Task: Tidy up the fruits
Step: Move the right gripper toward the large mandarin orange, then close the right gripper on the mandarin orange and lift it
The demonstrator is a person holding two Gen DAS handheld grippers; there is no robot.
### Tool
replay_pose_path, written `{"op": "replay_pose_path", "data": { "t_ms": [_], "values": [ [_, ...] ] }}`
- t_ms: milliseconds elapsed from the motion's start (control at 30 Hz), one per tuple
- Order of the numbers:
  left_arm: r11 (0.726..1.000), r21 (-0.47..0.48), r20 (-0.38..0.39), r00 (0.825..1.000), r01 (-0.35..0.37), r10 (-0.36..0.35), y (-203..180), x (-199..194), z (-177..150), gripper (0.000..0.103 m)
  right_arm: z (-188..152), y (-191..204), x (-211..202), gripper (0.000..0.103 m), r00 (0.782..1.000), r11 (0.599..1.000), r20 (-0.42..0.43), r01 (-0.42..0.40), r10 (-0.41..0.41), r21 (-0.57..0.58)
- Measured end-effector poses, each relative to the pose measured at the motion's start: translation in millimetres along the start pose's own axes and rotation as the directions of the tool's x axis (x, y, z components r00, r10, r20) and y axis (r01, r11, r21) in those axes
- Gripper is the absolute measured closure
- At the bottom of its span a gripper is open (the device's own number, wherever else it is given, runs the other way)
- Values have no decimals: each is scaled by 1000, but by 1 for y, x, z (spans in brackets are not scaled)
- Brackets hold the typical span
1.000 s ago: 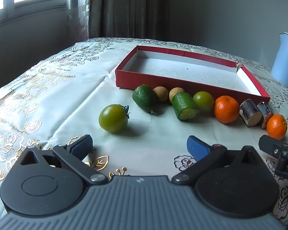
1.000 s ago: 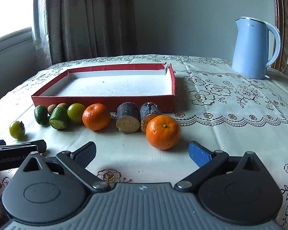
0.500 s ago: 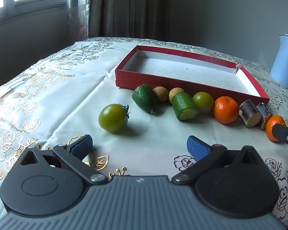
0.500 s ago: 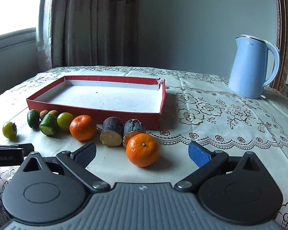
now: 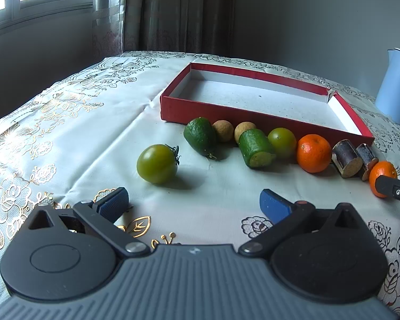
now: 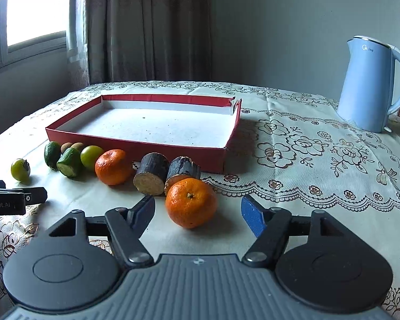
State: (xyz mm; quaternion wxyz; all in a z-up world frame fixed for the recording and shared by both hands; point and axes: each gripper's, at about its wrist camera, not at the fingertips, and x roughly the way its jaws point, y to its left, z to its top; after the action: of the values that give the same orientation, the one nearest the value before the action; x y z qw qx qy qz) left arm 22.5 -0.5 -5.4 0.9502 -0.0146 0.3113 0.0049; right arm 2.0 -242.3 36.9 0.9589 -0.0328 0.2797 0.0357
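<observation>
**Right jaws closing around the near mandarin; left gripper idle**

The left gripper [image 5: 193,202] stood open over bare cloth, nothing between its pads. Ahead and slightly left of it lay a green tomato [image 5: 157,163]. Further ahead sat the red tray [image 5: 226,112], with a row of fruit along its front wall. The right gripper [image 6: 197,212] had just been closing. The near mandarin [image 6: 191,202] lay between its blue pads on the tablecloth [image 6: 320,176], with gaps on both sides and no contact yet. Two dark cut stalk pieces [image 6: 152,174] lay just beyond the mandarin, a blue kettle [image 6: 370,82] far ahead to the right.
</observation>
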Motion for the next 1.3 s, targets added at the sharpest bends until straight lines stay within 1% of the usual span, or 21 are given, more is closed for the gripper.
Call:
{"op": "replay_pose_path", "data": {
  "t_ms": [67,133,200,367,433,500,867,1133,1300],
  "values": [
    [1000,0,-1,1000,0,0,0,0,0,0,0,1,1,32,1000,1000,0,-5,5,-6],
    [1000,4,2,1000,-3,3,0,0,-1,0,1,1,4,41,1000,1000,-8,-17,16,-11],
    [1000,2,0,1000,-2,2,0,0,-1,0,1,1,8,44,999,1000,-19,-29,29,-10],
    [1000,2,0,1000,-2,2,0,0,-1,0,2,5,14,46,999,999,-27,-27,27,-24],
    [1000,2,0,1000,-1,1,0,0,-1,0,2,5,16,55,999,999,-34,-23,22,-28],
    [1000,1,0,1000,-1,1,0,0,-1,0,2,4,18,59,999,1000,-36,-16,15,-27],
    [1000,2,-2,1000,-2,2,0,0,-1,0,0,4,14,62,1000,1000,-23,-8,8,-20],
    [1000,2,-2,1000,-1,1,0,0,-1,0,1,7,-2,62,999,1000,37,1,0,-18],
    [1000,3,-1,1000,-2,2,1,0,-1,0,18,9,-4,62,997,1000,77,8,-6,-28]
  ]
}}
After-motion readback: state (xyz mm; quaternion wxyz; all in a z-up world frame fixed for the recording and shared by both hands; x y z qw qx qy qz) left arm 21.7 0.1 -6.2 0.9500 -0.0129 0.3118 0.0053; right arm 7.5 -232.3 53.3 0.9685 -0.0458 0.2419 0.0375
